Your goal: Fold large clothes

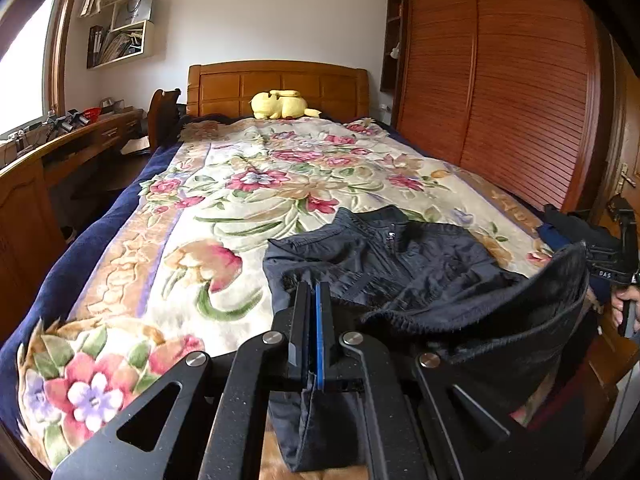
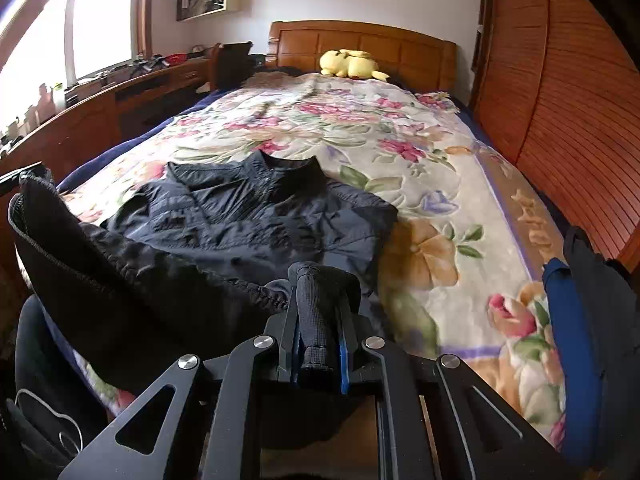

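While the dark jacket (image 2: pixel 256 216) is lying collar-up on the floral blanket (image 1: pixel 248 184), its hem is being lifted at six o'clock. The left gripper (image 1: pixel 314 320) is pressing shut on a thin edge of it; the right gripper (image 2: pixel 320 320) is pinching a bunched fold. A yellow plush toy (image 1: pixel 280 104) is sitting at twelve o'clock, against the headboard (image 1: pixel 280 84).

I saw the dark navy jacket (image 2: pixel 256 216) lying collar-away on the floral blanket (image 2: pixel 420 168), just ahead of both sets of jaws. Its near hem was lifted, one corner pinched in the left jaws, the other bunched in the right, fleecy black lining showing between.
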The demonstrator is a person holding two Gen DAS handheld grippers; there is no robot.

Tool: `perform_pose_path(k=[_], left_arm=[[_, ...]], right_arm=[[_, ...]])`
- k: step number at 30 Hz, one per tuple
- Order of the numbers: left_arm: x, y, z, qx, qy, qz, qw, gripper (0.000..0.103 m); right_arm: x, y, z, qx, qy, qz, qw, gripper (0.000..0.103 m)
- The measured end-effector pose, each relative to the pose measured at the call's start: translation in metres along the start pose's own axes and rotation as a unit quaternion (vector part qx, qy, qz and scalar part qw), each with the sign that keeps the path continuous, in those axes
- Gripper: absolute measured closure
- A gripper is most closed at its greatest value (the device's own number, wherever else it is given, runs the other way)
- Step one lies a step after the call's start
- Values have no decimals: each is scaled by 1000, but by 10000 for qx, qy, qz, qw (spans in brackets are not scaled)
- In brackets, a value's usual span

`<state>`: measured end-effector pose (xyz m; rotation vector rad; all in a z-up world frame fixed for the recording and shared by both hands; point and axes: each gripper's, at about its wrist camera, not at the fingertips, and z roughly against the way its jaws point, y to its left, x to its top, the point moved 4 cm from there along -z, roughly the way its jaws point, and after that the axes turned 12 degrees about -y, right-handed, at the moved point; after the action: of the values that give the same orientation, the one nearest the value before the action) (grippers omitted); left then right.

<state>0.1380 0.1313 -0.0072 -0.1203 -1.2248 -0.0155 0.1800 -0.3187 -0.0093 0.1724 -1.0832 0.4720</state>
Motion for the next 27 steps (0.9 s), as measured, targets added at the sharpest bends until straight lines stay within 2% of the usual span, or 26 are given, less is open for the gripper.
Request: perform_pose_path(k=[13, 16, 18, 22, 27], left_arm=[[28, 12, -61, 361, -51, -378, 9986, 101], [18, 15, -77, 296, 9, -309, 9991, 101], [7, 15, -88, 279, 102, -259, 9992, 101], [-13, 15, -109, 373, 257, -272, 9986, 101], [-20, 24, -134, 489, 396, -257, 9977, 101]], right_arm=[[63, -4, -76, -484, -209, -170, 9985, 90], [55, -2, -106, -492, -184, -154, 9985, 89], [34, 1, -129, -419, -130, -245, 9987, 89], [4, 8, -169, -547, 175, -256, 9980, 89], [-7, 5, -197, -585, 290, -346, 9973, 88]])
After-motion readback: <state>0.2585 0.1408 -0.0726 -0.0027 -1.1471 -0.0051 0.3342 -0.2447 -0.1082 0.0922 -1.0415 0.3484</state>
